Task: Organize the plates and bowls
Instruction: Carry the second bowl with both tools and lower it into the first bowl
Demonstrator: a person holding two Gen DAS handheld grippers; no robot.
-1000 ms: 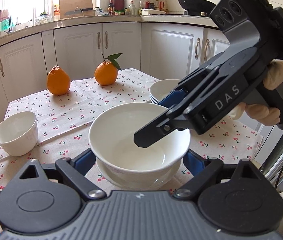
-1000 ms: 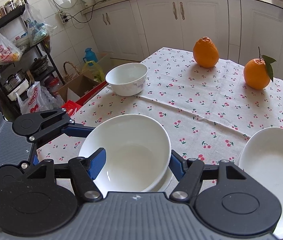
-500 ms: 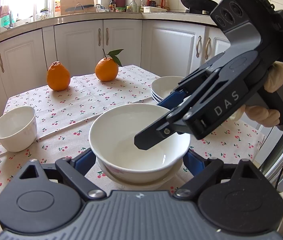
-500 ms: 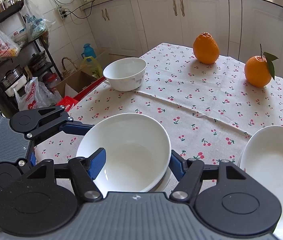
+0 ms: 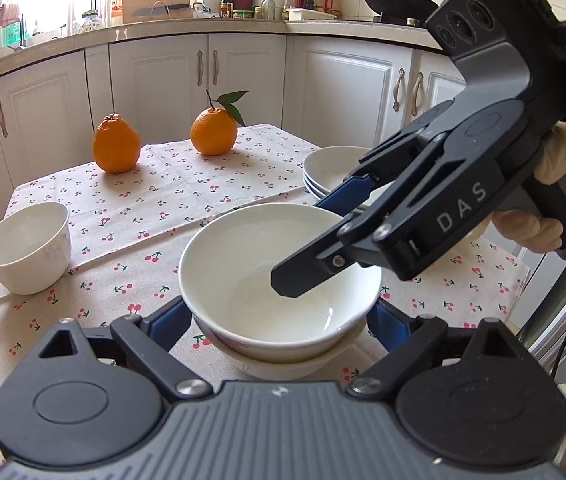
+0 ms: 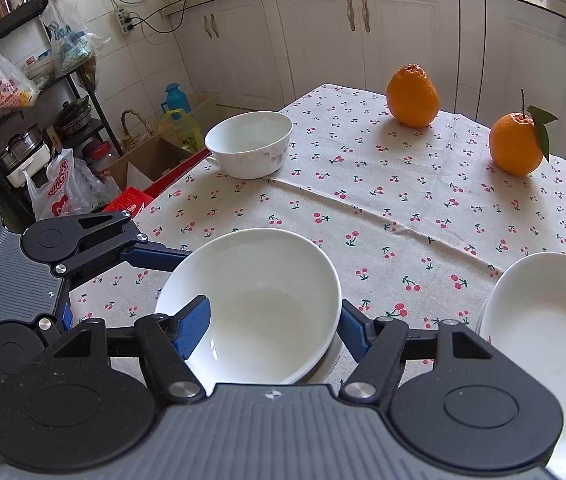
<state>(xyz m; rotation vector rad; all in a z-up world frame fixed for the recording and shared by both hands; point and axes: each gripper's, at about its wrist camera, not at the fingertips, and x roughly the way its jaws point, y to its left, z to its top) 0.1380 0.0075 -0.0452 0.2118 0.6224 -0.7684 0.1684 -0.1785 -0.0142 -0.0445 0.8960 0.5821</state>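
Right jaws just opening, bowl (image 6: 267, 300) wall between

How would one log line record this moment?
phase: stacking bowls | top bowl: nested on lower bowl | right gripper: jaws just opening, rim between | left gripper: flanks stack, contact unclear

The right gripper (image 6: 271, 324) is straddling a white bowl (image 6: 255, 300) nested on another, one finger (image 6: 193, 326) reaching inside its rim, jaws just easing wider. Two oranges (image 6: 413, 96) are sitting on the cherry-print tabletop (image 6: 403, 200).
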